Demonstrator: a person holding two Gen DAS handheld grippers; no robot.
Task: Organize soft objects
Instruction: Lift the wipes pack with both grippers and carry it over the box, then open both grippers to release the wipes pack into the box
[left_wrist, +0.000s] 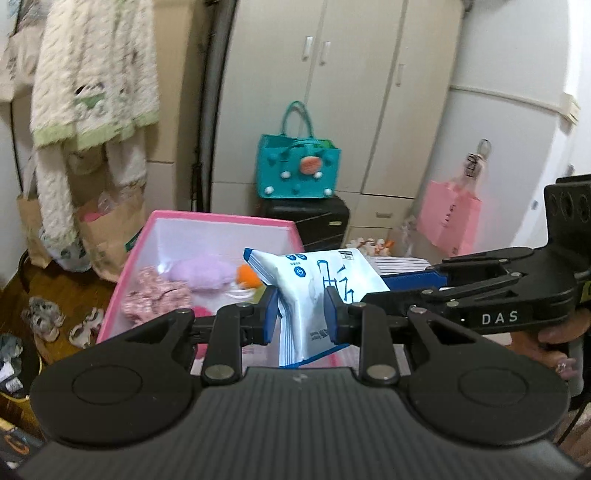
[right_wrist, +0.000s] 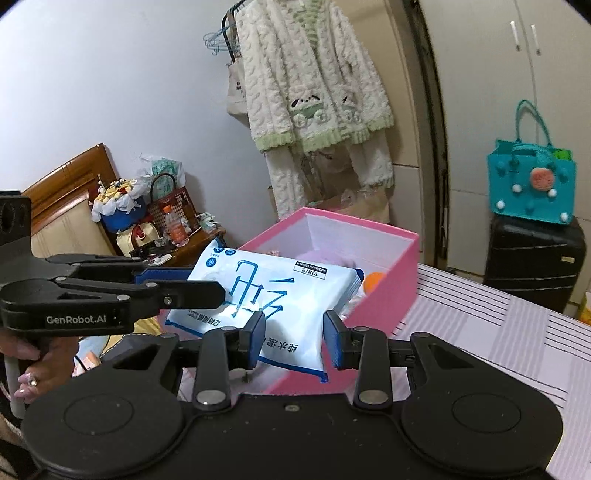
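Both my left gripper and right gripper clamped on the white-and-blue soft plastic wipes pack, held over the pink open box's near edge — plush toys already inside, pack not dropped yet.

Pretty cramped bedroom — cream wardrobe along the back wall, a fluffy white-green robe hanging up, a teal felt bag sitting on a black suitcase, wooden headboard — striped bedsheet too.
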